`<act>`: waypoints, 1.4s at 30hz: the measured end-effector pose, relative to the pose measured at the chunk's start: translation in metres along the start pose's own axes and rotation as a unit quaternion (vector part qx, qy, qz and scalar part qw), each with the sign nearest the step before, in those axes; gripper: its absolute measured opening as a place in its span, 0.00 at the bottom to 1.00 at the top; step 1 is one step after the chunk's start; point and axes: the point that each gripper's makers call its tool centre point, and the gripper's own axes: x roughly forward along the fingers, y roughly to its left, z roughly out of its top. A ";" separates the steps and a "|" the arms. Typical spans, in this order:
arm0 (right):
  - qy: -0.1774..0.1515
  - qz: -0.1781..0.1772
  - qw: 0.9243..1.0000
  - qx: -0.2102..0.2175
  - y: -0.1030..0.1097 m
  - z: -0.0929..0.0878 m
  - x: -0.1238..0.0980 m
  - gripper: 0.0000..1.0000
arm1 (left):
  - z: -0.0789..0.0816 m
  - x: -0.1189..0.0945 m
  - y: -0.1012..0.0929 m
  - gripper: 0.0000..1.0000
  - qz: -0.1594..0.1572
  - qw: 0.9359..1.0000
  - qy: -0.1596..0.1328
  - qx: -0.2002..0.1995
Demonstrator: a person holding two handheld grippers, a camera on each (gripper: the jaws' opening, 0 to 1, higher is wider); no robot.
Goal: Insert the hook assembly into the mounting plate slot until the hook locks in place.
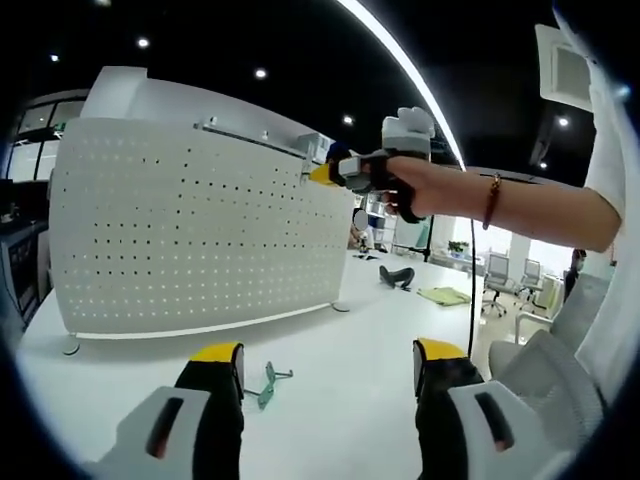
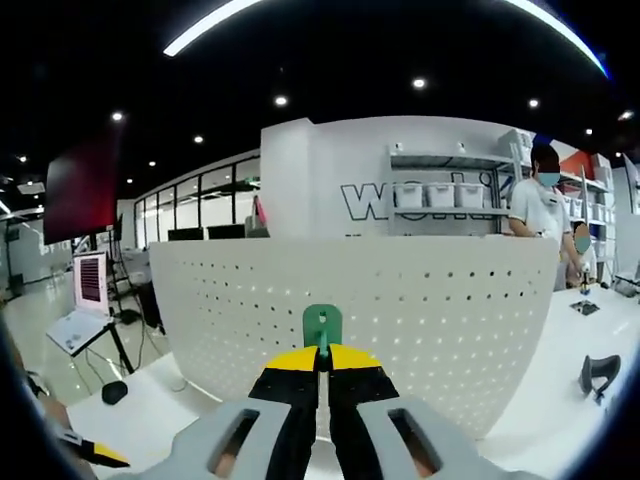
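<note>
A white perforated mounting plate point(image 1: 190, 235) stands upright on the white table point(image 1: 340, 360), with a metal rail along its top. My left gripper point(image 1: 325, 365) hovers open over the table, a green hook piece point(image 1: 268, 385) lying just ahead of its left finger. The right gripper point(image 1: 330, 172), held in a person's hand, is at the plate's upper right edge. In the right gripper view, my right gripper point(image 2: 322, 362) is shut on a green hook assembly point(image 2: 322, 325), held up in front of the perforated plate point(image 2: 400, 310).
A black object point(image 1: 397, 276) and a green sheet point(image 1: 444, 295) lie farther back on the table. Office chairs point(image 1: 497, 275) stand at the right. A person point(image 2: 537, 205) stands behind the plate by shelves with white bins point(image 2: 440, 193). A laptop point(image 2: 85, 300) sits at the left.
</note>
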 end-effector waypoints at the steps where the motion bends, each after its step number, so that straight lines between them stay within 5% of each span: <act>1: 0.000 -0.004 1.000 0.001 -0.001 0.001 0.001 0.01 | 0.000 0.000 0.000 0.71 0.000 1.000 0.000 0.000; 19: -0.009 -0.048 0.999 -0.007 -0.024 0.012 0.020 0.01 | -0.001 -0.006 0.008 0.72 0.011 1.000 0.002 -0.002; 42: -0.001 -0.059 0.998 -0.020 -0.036 0.012 0.043 0.01 | -0.004 -0.010 0.011 0.74 0.013 1.000 0.013 -0.001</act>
